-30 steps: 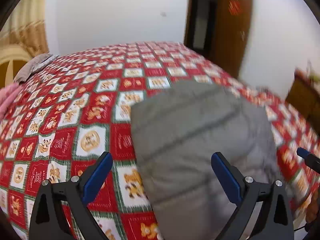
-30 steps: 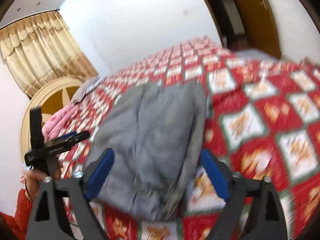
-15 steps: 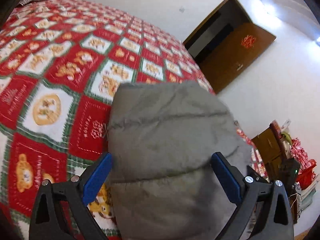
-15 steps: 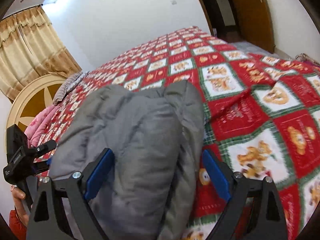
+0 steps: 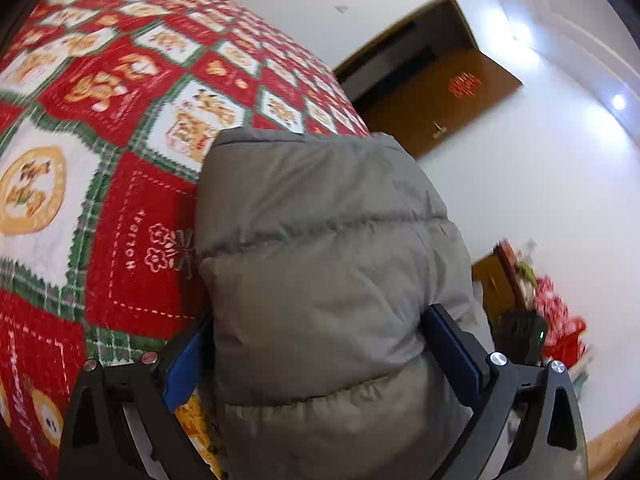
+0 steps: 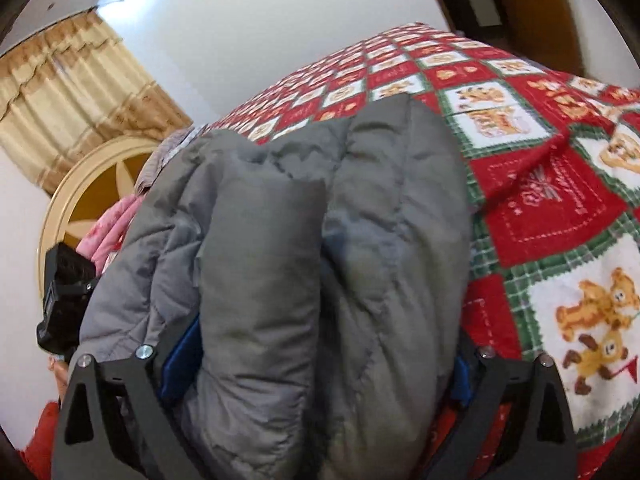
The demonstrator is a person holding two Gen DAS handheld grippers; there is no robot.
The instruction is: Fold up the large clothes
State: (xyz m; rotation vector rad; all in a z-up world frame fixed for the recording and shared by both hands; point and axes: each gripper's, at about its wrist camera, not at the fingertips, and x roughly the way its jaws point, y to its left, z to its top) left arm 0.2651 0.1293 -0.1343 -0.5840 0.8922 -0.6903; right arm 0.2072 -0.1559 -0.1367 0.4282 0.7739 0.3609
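A grey quilted puffer jacket (image 5: 320, 220) lies folded in a thick bundle on the bed's red patterned blanket (image 5: 132, 208). My left gripper (image 5: 320, 344) straddles its near end with jaws wide, and the padding bulges between the blue pads (image 5: 452, 344). In the right wrist view the same jacket (image 6: 300, 240) shows its stacked folds. My right gripper (image 6: 320, 364) also straddles the bundle; its jaws are opening, and the jacket fills the gap and hides most of both pads. The left gripper's body (image 6: 64, 292) shows at the jacket's left side.
The blanket (image 6: 552, 208) spreads to the right of the jacket. A pink cloth (image 6: 108, 232), a round headboard (image 6: 88, 192) and a curtain (image 6: 72, 92) lie at the far left. A brown door (image 5: 440, 92) and a cabinet with red items (image 5: 552, 308) stand beyond the bed's edge.
Both grippers have come down and forward over the jacket's near end, so the padding now sits between their fingers. The left view has rolled.
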